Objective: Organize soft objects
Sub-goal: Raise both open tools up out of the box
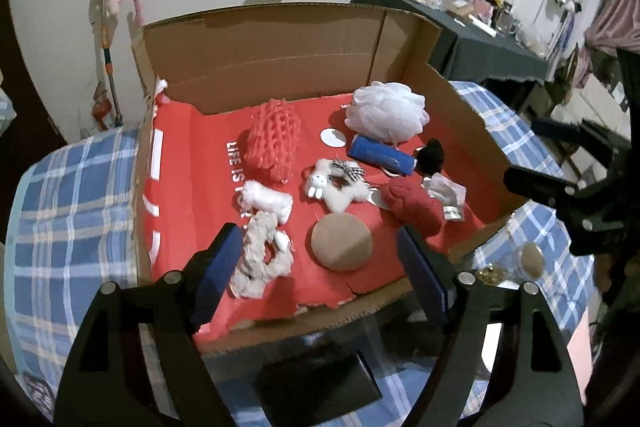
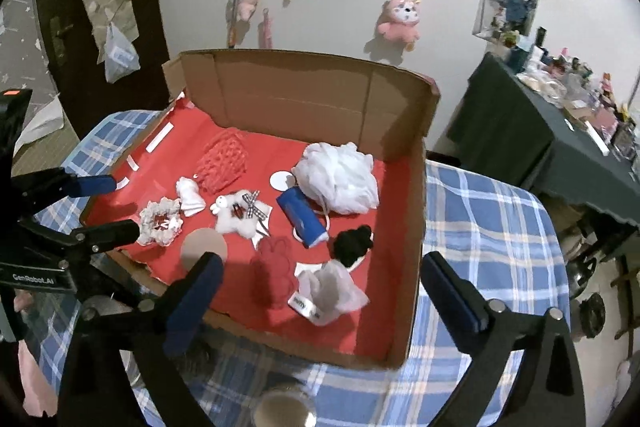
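Observation:
An open cardboard box with a red lining holds several soft items. At the back lie a white bath pouf and a red foam net. A white plush star, blue roll and black pompom fill the middle. In front are a beige scrunchie, tan round puff, dark red yarn ball and pale gauzy cloth. My left gripper hovers open over the scrunchie and puff, empty. My right gripper hangs open above the yarn and cloth, empty.
The box rests on a blue plaid cloth. A cork-topped glass jar stands by the box's near right corner. A flat black object lies in front of the box. A cluttered dark table stands to the right.

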`<act>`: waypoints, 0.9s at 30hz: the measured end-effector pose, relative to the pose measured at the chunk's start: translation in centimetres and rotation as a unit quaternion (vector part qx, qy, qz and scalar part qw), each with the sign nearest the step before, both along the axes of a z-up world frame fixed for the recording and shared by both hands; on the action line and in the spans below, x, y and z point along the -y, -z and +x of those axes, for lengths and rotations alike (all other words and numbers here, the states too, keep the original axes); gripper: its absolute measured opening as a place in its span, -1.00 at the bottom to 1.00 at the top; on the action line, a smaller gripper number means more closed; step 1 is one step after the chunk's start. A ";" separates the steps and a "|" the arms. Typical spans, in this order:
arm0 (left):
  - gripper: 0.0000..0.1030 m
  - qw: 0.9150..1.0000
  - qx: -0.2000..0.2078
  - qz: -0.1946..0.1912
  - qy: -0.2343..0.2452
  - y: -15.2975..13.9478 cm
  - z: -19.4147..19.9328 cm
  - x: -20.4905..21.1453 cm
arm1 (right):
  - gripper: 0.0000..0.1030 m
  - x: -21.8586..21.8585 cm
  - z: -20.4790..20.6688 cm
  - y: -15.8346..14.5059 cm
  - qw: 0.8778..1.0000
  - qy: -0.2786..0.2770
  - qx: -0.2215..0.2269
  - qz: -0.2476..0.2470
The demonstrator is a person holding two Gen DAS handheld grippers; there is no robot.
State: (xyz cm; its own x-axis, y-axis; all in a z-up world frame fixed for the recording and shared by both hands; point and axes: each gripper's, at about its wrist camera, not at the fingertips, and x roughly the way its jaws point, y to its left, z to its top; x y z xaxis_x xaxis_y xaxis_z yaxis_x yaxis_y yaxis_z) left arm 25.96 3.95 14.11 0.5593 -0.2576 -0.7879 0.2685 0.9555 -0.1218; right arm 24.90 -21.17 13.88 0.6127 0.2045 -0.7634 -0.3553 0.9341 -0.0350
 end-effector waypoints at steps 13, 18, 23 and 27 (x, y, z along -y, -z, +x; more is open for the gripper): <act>0.55 0.998 0.012 0.004 -0.054 1.8 -1.6 -1.5 | 0.98 0.6 -2.3 2.8 0.998 0.059 0.025 0.002; 0.55 0.998 0.008 0.008 -0.063 2.8 -1.7 -1.7 | 0.98 0.8 -2.5 3.6 0.997 0.071 0.029 0.003; 0.55 0.998 0.005 0.021 -0.064 3.8 -1.7 -1.5 | 0.98 0.9 -2.7 4.2 0.996 0.076 0.034 -0.003; 0.55 0.998 0.003 0.020 -0.068 4.4 -1.7 -1.4 | 0.98 0.7 -2.9 4.5 0.996 0.079 0.045 -0.012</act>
State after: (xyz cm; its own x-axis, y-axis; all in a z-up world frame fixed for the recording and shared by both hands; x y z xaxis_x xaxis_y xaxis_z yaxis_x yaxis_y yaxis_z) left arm 24.28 5.40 9.68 0.5921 -0.1483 -0.7921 0.1377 0.9871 -0.0819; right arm 22.03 -21.91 9.40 0.7017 0.0826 -0.7077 -0.1983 0.9766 -0.0827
